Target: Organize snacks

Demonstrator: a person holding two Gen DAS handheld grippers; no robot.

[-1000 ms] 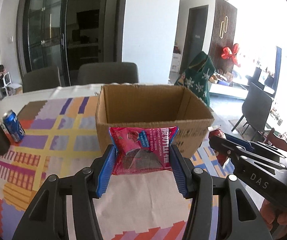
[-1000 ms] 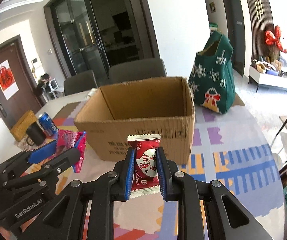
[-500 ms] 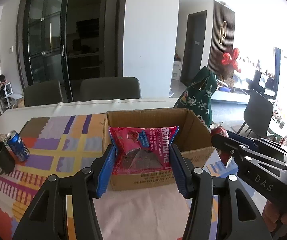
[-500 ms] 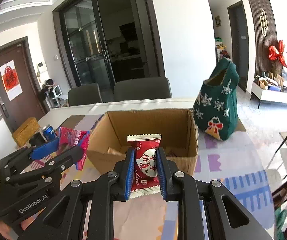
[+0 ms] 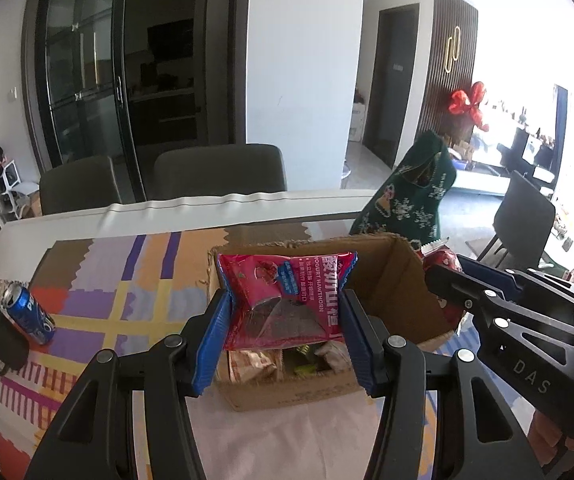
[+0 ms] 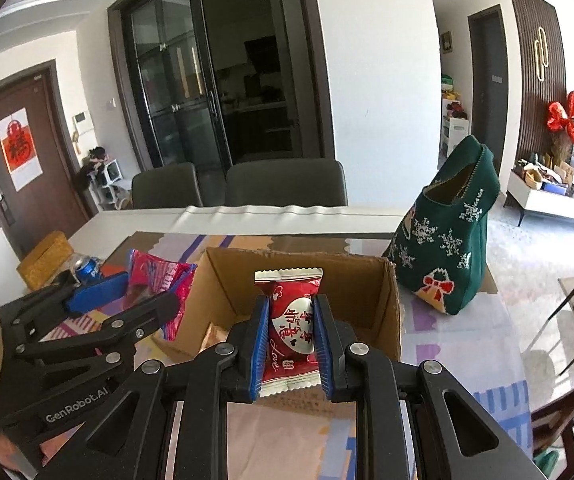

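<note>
Snack packets, both glossy and crinkled: pink yogurt hawthorn pouch [image 5: 287, 300] pinched in left hand-held gripper [image 5: 285, 340], red heart-printed candy packet [image 6: 290, 328] clamped in right hand-held gripper [image 6: 290, 346]. Both above open corrugated cardboard box [image 6: 391, 308]; knitted green bag [image 6: 447, 248] at 2 o'clock.

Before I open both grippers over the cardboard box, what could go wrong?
The left gripper holds the wide pink yogurt hawthorn packet near the cardboard box front-left wall; it may catch the rim or fall outside. The right gripper and its red heart-print packet hang close beside it, so the two could collide. Snacks already inside could make either packet land crooked.
</note>
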